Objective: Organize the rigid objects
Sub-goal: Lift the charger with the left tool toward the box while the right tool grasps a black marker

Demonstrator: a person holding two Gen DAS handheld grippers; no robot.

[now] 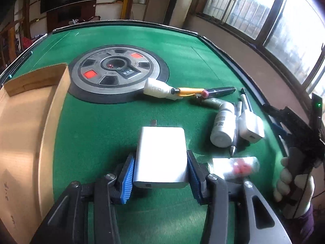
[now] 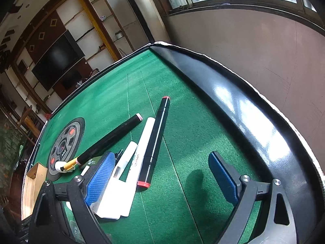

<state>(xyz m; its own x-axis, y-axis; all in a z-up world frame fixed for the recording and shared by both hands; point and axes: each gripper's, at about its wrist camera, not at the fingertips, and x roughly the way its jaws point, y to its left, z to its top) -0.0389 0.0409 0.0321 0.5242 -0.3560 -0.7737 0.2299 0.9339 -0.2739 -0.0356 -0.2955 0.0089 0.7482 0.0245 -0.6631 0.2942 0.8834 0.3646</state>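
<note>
My left gripper (image 1: 160,168) is shut on a white power adapter (image 1: 161,154), held over the green table with its prongs pointing away. A wooden box (image 1: 30,122) lies to its left. To the right lie a white bottle (image 1: 222,125), a small white charger (image 1: 251,126), a clear tube with red bits (image 1: 235,167), a white glue bottle (image 1: 157,89) and a yellow pen (image 1: 190,91). My right gripper (image 2: 162,179) is open and empty above the felt; a black marker with red ends (image 2: 155,142) and a white pen (image 2: 142,142) lie between its fingers.
A round grey control hub (image 1: 118,70) sits in the table's middle. Another black marker (image 2: 113,138) lies left of the white pen. A glossy black rail (image 2: 243,109) edges the table on the right. A gloved hand (image 1: 292,183) holds the right gripper's handle.
</note>
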